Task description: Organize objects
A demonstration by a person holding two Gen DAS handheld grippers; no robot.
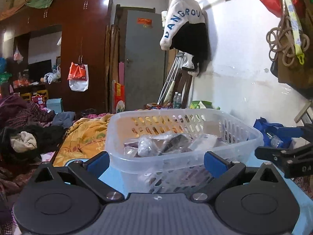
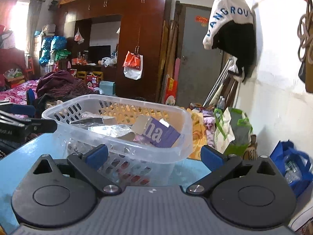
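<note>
A clear plastic basket (image 1: 195,156) (image 2: 176,117) with slotted walls stands on a light blue tabletop (image 2: 29,156). Inside lie plastic-wrapped packets (image 1: 148,145), foil wrappers (image 2: 111,129) and a purple box (image 2: 162,135). My left gripper (image 1: 156,163) is open wide, its blue pads (image 1: 97,162) just short of the basket's near wall, and nothing is pressed between them. My right gripper (image 2: 154,156) is also open wide, facing the basket's near corner with its blue pads (image 2: 212,156) clear of the plastic. Each gripper shows at the edge of the other's view: the right gripper (image 1: 283,156) and the left gripper (image 2: 25,127).
Behind the table lies a bed with a yellow quilt (image 1: 86,137) and piled clothes (image 1: 23,141). A blue bag (image 1: 273,135) and a green and white bag (image 2: 232,131) sit by the white wall on the right. A dark wardrobe (image 1: 78,39) and a grey door (image 1: 144,58) stand at the back.
</note>
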